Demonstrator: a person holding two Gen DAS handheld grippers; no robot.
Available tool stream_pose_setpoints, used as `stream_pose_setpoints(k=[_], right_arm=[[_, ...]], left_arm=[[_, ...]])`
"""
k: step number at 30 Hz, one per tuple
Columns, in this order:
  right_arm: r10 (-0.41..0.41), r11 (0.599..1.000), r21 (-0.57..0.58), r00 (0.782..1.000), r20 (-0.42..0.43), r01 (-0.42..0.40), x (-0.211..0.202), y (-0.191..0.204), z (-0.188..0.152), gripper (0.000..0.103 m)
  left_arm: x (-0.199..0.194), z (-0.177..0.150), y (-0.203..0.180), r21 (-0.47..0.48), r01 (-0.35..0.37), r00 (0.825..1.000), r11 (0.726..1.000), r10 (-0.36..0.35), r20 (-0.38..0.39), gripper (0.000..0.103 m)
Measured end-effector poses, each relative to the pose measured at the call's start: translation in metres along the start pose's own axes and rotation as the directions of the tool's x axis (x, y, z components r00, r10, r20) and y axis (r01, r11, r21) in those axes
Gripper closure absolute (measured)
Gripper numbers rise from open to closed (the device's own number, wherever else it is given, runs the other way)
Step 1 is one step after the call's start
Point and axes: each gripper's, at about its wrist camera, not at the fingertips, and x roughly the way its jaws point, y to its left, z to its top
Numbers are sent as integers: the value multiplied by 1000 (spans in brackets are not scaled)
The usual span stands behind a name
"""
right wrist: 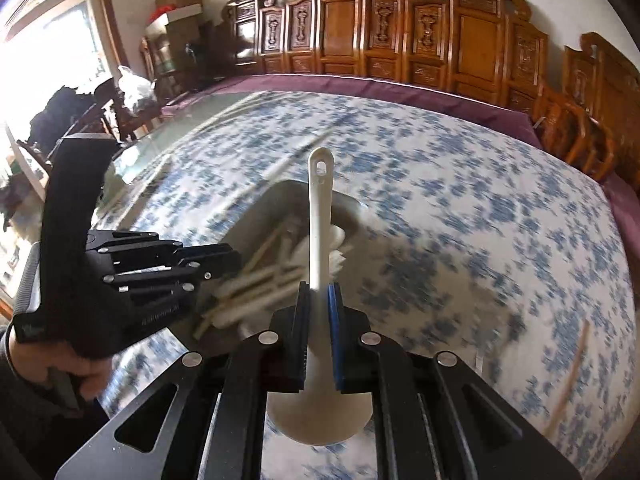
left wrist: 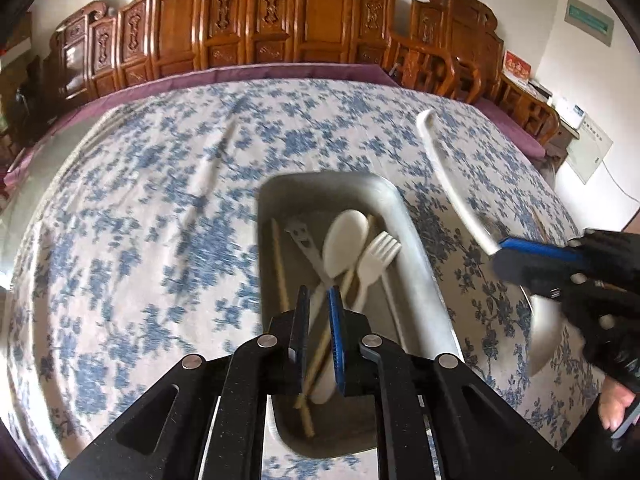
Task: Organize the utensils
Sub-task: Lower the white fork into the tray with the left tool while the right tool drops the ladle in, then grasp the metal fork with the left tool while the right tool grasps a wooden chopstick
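Right gripper (right wrist: 318, 308) clamps ladle (right wrist: 320, 216) at its neck; bowl nearest the lens, handle running to 12 o'clock. Tray (right wrist: 276, 196) sits straight ahead under the handle tip, so right hand is the one to drop it in. Left gripper (left wrist: 318, 308) narrow, empty, over tray (left wrist: 412, 248); spoon (left wrist: 344, 236), fork (left wrist: 378, 256) lie lengthwise inside.

Blurred by motion in the right wrist view: pale utensils in the grey metal tray (right wrist: 256, 216), shapes not separable. Bowl of the white plastic ladle (right wrist: 320, 216) partly hidden behind the right tool (right wrist: 319, 300). Thin wooden stick (right wrist: 570, 372) on the blue-flowered surface (right wrist: 460, 184) smeared, kind unclear. Tray's near end (left wrist: 328, 448) covered by the left tool (left wrist: 319, 308).
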Motion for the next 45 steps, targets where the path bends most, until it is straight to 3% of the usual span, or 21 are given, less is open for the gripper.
stream_pose_setpoints(k=[13, 28, 33, 37, 43, 45], right_arm=[[107, 991, 82, 994, 2, -106, 50, 27, 15, 92], [109, 988, 111, 994, 7, -109, 68, 30, 5, 90], [90, 993, 76, 995, 42, -93, 43, 22, 0, 89], [27, 999, 43, 997, 78, -31, 7, 3, -13, 81], [-91, 993, 89, 991, 99, 83, -49, -60, -43, 81], [-139, 985, 116, 985, 99, 128, -61, -85, -53, 74]], left_arm=[[-20, 5, 40, -43, -70, 997, 997, 72, 39, 91], [-31, 5, 43, -41, -96, 993, 995, 98, 71, 91], [-35, 5, 28, -14, -89, 992, 996, 89, 88, 90], [-39, 3, 9, 18, -74, 993, 997, 72, 97, 89], [-48, -1, -33, 75, -30, 995, 997, 23, 95, 84], [-49, -4, -48, 95, -27, 996, 995, 18, 92, 81]])
